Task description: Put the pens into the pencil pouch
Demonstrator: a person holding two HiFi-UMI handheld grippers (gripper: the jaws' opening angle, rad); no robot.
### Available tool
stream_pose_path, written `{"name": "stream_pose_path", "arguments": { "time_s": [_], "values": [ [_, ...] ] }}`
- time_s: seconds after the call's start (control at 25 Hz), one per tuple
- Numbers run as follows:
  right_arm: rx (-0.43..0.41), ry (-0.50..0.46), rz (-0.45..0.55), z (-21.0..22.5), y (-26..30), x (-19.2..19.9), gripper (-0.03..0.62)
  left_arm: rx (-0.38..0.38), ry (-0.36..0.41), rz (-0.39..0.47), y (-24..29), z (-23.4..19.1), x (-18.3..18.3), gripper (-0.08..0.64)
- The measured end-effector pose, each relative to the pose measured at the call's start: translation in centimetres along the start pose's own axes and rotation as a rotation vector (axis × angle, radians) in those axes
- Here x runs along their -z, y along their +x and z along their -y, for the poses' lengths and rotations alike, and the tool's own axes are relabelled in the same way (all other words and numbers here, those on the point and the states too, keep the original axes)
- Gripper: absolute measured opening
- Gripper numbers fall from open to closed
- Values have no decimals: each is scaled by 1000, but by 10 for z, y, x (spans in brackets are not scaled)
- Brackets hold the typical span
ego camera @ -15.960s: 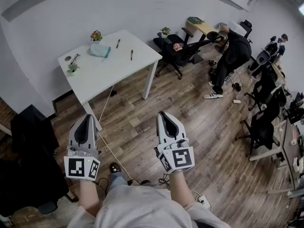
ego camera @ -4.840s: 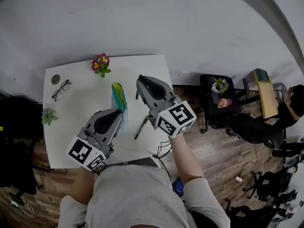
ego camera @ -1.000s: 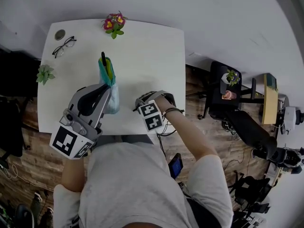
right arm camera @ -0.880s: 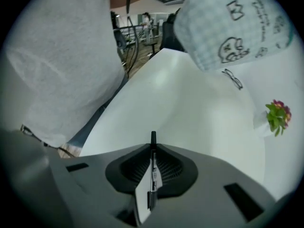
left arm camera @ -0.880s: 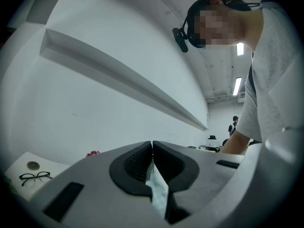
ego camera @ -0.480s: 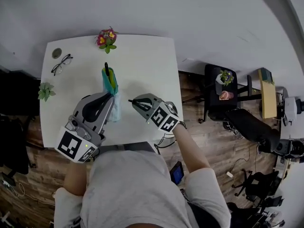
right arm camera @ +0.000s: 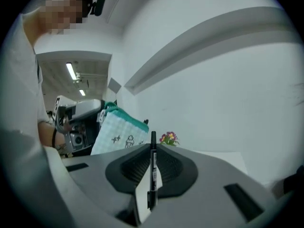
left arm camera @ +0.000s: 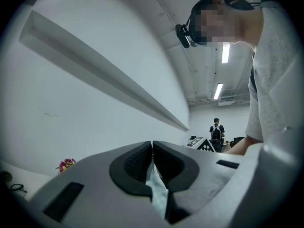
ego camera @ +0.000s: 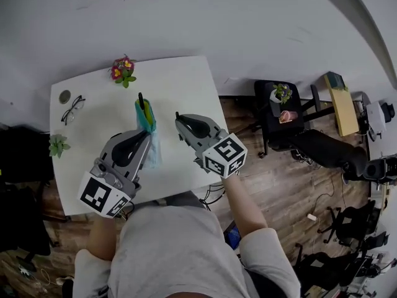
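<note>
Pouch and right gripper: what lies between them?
Nothing: the head view shows only bare table between the pouch and the right gripper, which grips a pen.

Pouch [ego camera: 147, 115] bottom hid behind my left gripper [ego camera: 147, 143]. Pen [right arm camera: 152, 170] in my right gripper [ego camera: 178, 117] barely showed in head view. Small round thing [ego camera: 64, 96] was too small to tell.

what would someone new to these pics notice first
The teal-topped pencil pouch stands out first, held upright at the middle of the white table by the left hand-held gripper, with one black pen poking out of its mouth. Just to its right, the right hand-held gripper is shut on a second black pen, which stands upright between its jaws.
</note>
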State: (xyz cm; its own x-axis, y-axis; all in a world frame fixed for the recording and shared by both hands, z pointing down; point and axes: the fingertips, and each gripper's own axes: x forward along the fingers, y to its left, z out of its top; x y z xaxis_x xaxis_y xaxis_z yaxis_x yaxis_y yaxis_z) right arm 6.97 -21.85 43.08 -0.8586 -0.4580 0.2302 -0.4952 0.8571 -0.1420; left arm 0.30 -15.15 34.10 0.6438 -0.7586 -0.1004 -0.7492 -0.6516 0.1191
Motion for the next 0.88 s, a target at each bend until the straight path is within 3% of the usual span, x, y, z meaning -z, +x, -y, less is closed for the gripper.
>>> {"name": "stream_pose_path", "arguments": {
  "time_s": [0.44,0.68,0.88],
  "values": [
    [165,49,276,2,-35,-88,55,123,24,-3,14,25,-2,34],
    [170,24,420,-10,-49,-150,55,170,20,3,16,38,-3,34],
    [129,25,472,-26,-48,-177,55,189,22,9,16,43,-4,34]
  ]
}}
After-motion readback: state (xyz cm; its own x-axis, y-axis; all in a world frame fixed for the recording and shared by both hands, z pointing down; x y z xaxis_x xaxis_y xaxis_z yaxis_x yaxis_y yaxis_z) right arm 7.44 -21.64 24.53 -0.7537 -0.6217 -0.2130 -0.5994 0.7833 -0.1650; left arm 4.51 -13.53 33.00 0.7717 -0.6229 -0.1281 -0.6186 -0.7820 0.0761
